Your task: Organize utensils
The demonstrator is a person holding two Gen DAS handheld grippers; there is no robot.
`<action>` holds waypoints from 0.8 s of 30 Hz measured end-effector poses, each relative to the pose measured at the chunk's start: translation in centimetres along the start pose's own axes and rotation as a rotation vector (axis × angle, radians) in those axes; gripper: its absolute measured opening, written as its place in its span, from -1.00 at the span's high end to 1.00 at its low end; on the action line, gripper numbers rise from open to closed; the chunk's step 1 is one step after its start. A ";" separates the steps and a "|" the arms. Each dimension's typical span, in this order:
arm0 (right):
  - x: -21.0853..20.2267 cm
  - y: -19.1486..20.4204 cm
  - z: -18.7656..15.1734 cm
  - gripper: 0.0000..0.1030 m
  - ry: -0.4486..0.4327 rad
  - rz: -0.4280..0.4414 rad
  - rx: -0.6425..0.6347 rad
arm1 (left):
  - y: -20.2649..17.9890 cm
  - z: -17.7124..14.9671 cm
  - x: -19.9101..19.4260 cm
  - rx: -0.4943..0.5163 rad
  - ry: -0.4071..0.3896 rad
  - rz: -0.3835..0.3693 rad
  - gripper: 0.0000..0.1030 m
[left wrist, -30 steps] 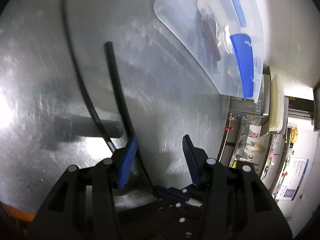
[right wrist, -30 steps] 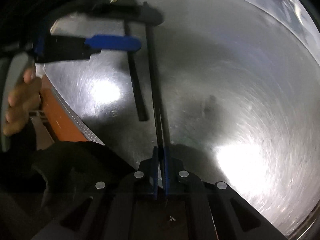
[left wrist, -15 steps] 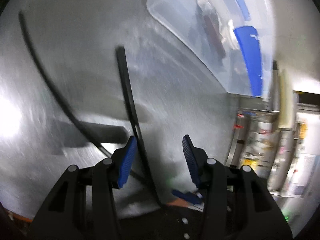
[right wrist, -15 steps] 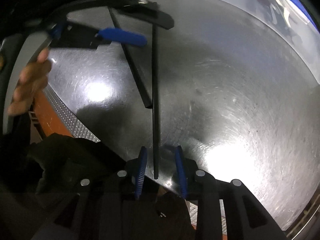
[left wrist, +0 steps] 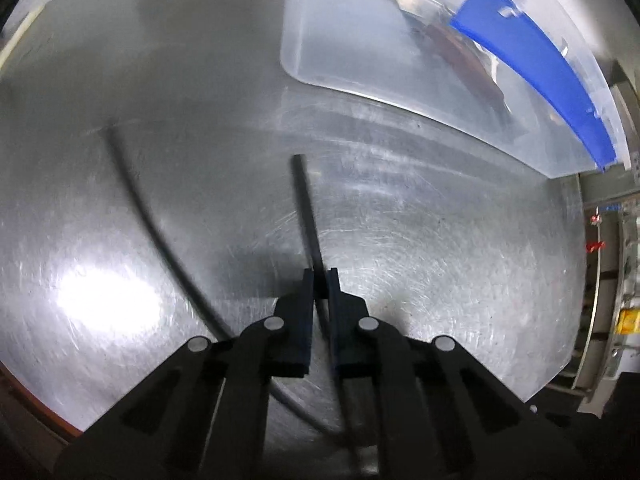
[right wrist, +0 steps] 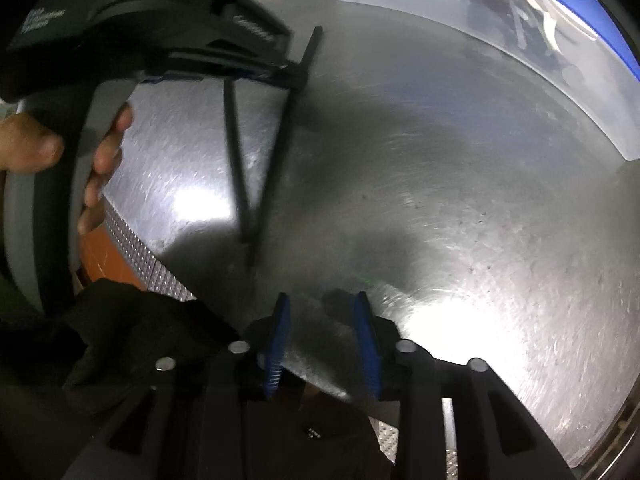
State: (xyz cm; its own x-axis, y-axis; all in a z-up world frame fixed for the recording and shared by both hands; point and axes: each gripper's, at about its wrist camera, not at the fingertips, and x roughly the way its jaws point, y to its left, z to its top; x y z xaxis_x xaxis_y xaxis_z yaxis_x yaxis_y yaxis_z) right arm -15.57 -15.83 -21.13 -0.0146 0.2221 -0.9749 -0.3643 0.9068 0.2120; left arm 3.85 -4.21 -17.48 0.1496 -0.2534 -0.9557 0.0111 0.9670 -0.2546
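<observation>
**Left claw.** The left claw is clamped on a thin, straight black chopstick. The pads meet on the shaft with no visible gap. The person's hand is wrapped round the grey grip of this tool.

**Right claw.** The right claw has just been opening. Its blue pads stand apart with only bare metal between them, and it holds nothing.

**Task items.** The held chopstick runs along the left claw's own forward line. Its free end points toward the near wall of a clear plastic storage bin with a blue clip handle. Blur prevents a ruling on whether the chopstick is fully clear of the scratched stainless-steel desk. A second thin black chopstick lies on the desk to the left of the left claw. It angles in so that its near end closes on the held one behind the pads. The bin already holds some utensils, too blurred to identify.

**Governing relation.** The bin lies ahead and to the right of the left claw, well apart from the chopstick's tip. In my judgement the carry must swing right as well as forward, with the long axis turned to enter the bin lengthwise.

**Remaining item.** In the right wrist view the second chopstick lies ahead and left of the right claw, apart from it. Its long axis is roughly in line with that claw's approach. The free right claw is the likelier one to collect it.
</observation>
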 end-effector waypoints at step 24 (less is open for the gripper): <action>4.1 4.3 2.3 0.82 -0.003 -0.189 -0.109 | 4.5 0.2 -3.2 -0.065 -0.012 -0.173 1.00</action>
State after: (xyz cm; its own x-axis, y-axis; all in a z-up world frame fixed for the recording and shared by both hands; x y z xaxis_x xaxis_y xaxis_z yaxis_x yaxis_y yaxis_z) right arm -15.04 -10.17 -24.10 0.0663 0.0534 -0.9964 -0.4584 0.8886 0.0171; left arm 3.56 0.97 -15.50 0.1623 -0.4149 -0.8953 -0.0265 0.9052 -0.4242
